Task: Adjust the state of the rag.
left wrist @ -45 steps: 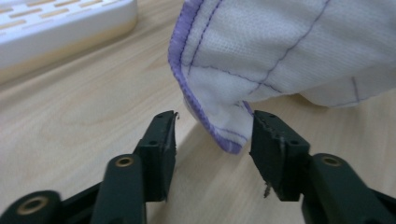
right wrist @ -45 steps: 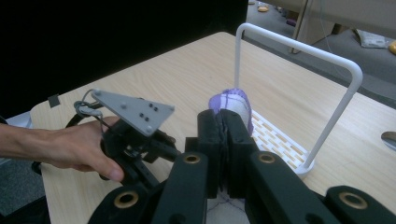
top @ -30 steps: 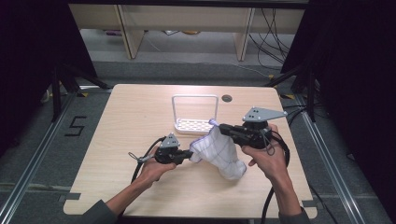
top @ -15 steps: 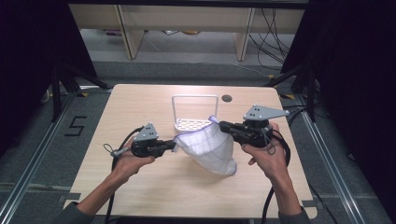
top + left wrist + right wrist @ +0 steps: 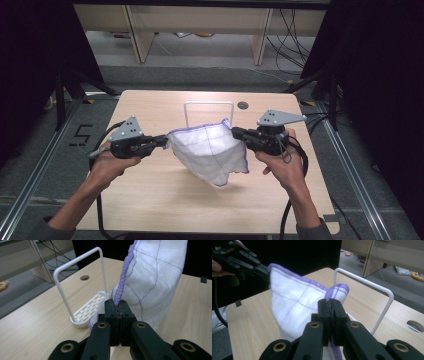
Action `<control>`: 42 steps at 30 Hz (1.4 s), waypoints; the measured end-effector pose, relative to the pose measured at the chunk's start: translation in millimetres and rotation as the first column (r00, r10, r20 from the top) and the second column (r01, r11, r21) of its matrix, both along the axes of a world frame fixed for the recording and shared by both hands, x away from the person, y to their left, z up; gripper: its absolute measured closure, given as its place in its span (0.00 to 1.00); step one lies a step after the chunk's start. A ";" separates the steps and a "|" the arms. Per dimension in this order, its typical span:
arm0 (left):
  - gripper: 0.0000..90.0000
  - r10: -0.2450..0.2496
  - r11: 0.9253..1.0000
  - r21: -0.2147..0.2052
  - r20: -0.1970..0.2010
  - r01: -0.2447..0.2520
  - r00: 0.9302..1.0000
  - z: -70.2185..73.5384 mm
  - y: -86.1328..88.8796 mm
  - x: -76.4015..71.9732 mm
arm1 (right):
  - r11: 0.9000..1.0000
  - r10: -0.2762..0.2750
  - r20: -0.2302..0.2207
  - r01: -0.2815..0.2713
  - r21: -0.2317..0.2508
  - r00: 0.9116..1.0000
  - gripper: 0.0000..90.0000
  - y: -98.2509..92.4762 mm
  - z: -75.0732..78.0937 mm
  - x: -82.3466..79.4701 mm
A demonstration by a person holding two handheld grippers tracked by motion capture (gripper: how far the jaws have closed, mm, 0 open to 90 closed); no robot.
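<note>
Cloth [image 5: 209, 150] pinched at opposite purple-edged corners by left tongs [image 5: 164, 142] and right tongs [image 5: 236, 133], lifted taut before the rack [image 5: 209, 106]; draping over it remains.

The cloth [image 5: 210, 150] is soft white fabric with thin stitched lines that make squares, and its edge is a bumpy purple trim. It looks a bit fuzzy and not shiny. The rack [image 5: 82, 297] behind it is smooth white plastic with a thin, slightly shiny handle bar and a base full of little slots. The table [image 5: 150, 200] is pale wood with fine streaks in it, flat and dull. The left gripper [image 5: 162, 142] and the right gripper [image 5: 235, 132] have black matt plastic jaws with small brass-coloured rings. Each one has a grey metal plate on top that looks flat and dull.
</note>
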State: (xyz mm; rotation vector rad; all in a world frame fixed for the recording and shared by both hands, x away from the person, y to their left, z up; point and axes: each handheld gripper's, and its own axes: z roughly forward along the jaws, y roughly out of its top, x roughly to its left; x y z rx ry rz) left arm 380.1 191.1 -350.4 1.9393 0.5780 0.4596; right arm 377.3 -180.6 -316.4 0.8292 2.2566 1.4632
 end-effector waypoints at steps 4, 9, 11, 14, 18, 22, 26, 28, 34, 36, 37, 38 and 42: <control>0.97 0.024 0.999 0.026 -0.006 -0.024 1.000 7.3 3.3 11.4 | 1.000 -0.008 -0.007 0.008 -0.002 1.000 0.98 5.9 2.2 13.4; 0.97 0.064 0.998 0.024 0.005 -0.064 0.998 13.2 4.6 30.3 | 1.000 -0.020 0.002 0.020 0.018 1.000 0.98 11.1 3.1 33.1; 0.97 0.079 0.996 0.037 0.021 -0.080 0.997 16.5 3.6 37.4 | 0.999 -0.036 -0.001 0.036 0.025 0.999 0.98 11.3 3.6 42.4; 0.97 0.094 0.995 0.032 0.045 -0.096 0.995 19.1 2.0 41.2 | 0.998 -0.048 0.004 0.048 0.027 0.999 0.98 9.8 2.3 51.8; 0.97 0.048 0.996 0.075 0.039 -0.050 0.998 12.0 -2.5 25.1 | 0.999 -0.040 0.018 0.040 0.032 0.999 0.98 2.4 -10.0 53.7; 0.97 -0.042 0.991 0.124 -0.032 0.046 0.999 -21.5 -7.6 -4.7 | 1.000 -0.022 -0.017 0.022 0.005 1.000 0.98 -7.2 -38.0 32.3; 0.97 -0.099 0.986 0.121 -0.120 0.114 0.988 -67.5 -14.4 -31.0 | 1.000 0.010 -0.061 -0.012 -0.025 0.998 0.97 -16.3 -79.3 6.3; 0.97 -0.123 0.983 0.113 -0.159 0.142 0.980 -88.4 -19.2 -42.2 | 0.999 0.020 -0.089 -0.024 -0.038 0.996 0.97 -20.5 -98.2 -5.3; 0.97 -0.202 0.965 0.116 -0.234 0.234 0.951 -126.2 -34.2 -63.5 | 0.997 0.044 -0.156 -0.053 -0.060 0.987 0.97 -26.9 -138.6 -34.8; 0.96 -0.221 0.959 0.121 -0.240 0.255 0.945 -130.0 -37.1 -67.6 | 0.997 0.039 -0.188 -0.051 -0.057 0.981 0.97 -27.6 -142.9 -42.7; 0.96 -0.227 0.954 0.137 -0.249 0.266 0.942 -131.4 -37.8 -69.2 | 0.997 0.048 -0.194 -0.058 -0.047 0.980 0.96 -27.8 -145.4 -44.0; 0.96 -0.227 0.956 0.123 -0.258 0.265 0.939 -133.5 -39.3 -71.4 | 0.997 0.035 -0.187 -0.049 -0.066 0.982 0.95 -28.9 -146.9 -47.2; 0.95 -0.240 0.946 0.151 -0.274 0.288 0.931 -141.1 -41.9 -80.7 | 0.995 0.052 -0.207 -0.068 -0.073 0.977 0.92 -31.1 -155.2 -60.3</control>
